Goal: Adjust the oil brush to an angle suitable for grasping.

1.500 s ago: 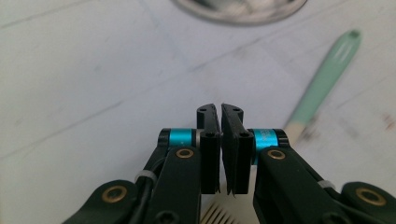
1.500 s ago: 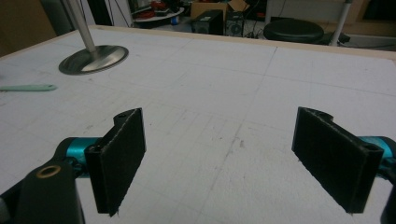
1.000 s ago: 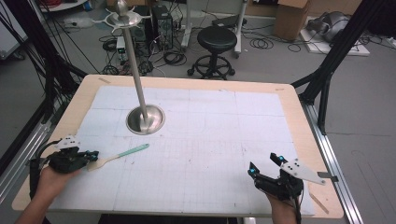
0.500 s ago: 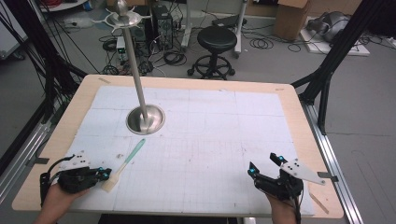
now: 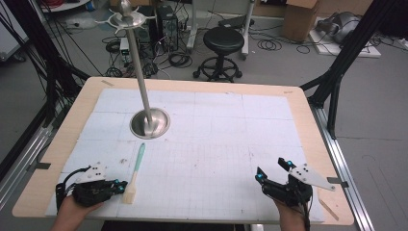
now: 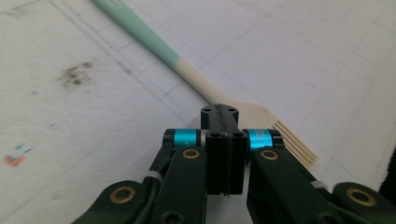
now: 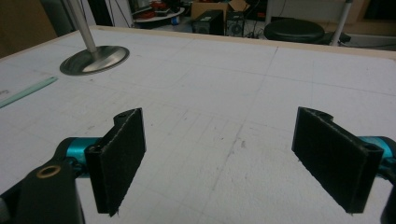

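A fork point(image 5: 137, 166) with a mint-green handle and cream head lies on the white gridded mat point(image 5: 216, 139), handle pointing toward the metal stand. My left gripper point(image 5: 122, 184) sits at the front left with its tip at the fork's head. In the left gripper view its jaws are shut flat against each other, the left gripper point(image 6: 218, 112) covering the neck of the fork point(image 6: 154, 39); nothing shows between the pads. My right gripper point(image 5: 272, 169) rests at the front right, open. The right gripper point(image 7: 219, 116) holds nothing between its pads.
A metal stand with a round base point(image 5: 149, 122) and a tall pole rises at the mat's back left; its base point(image 7: 95, 58) also appears in the right gripper view. The wooden table edge point(image 5: 308, 125) frames the mat. A stool point(image 5: 222, 41) and cables lie beyond.
My left gripper moved toward the front edge and to the right, and the fork's head went with it, swinging the fork from nearly sideways to almost lengthwise. The right gripper stayed put.
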Available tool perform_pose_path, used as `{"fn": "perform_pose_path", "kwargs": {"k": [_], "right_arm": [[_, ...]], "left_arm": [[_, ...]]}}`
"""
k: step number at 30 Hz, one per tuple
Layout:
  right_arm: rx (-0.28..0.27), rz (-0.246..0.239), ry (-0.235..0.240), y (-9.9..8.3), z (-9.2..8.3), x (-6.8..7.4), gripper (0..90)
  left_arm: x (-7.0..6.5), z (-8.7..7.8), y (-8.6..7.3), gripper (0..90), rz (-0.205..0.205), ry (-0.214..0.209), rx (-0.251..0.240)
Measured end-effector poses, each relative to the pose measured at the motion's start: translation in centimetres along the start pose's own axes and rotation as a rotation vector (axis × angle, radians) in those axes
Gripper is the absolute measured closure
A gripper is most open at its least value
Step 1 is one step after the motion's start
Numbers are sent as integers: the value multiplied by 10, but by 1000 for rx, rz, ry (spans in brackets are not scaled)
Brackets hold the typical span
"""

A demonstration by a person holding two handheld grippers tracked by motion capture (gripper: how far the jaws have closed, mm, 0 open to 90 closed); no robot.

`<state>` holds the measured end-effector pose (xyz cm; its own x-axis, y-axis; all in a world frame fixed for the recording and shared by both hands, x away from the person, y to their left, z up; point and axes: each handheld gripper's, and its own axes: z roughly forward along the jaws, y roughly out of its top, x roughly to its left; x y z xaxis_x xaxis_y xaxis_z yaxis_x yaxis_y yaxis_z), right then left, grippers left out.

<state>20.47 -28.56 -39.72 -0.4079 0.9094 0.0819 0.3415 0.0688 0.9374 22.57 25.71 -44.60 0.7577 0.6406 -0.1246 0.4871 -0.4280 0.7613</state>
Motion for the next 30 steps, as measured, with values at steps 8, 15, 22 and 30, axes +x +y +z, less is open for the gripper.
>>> {"fn": "perform_pose_path", "kwargs": {"k": [8,15,22,30], "right_arm": [[-3,-1,3,0,0,0,166],[-4,-6,10,1,-1,2,167],[-31,-24,43,5,0,8,165],[-21,-68,72,4,2,16,165]], "left_arm": [[1,-4,2,756,-132,-23,-122],[8,-18,17,481,-179,12,-337],[16,-33,20,253,-188,25,-504],[18,-45,7,239,-184,81,-516]]}}
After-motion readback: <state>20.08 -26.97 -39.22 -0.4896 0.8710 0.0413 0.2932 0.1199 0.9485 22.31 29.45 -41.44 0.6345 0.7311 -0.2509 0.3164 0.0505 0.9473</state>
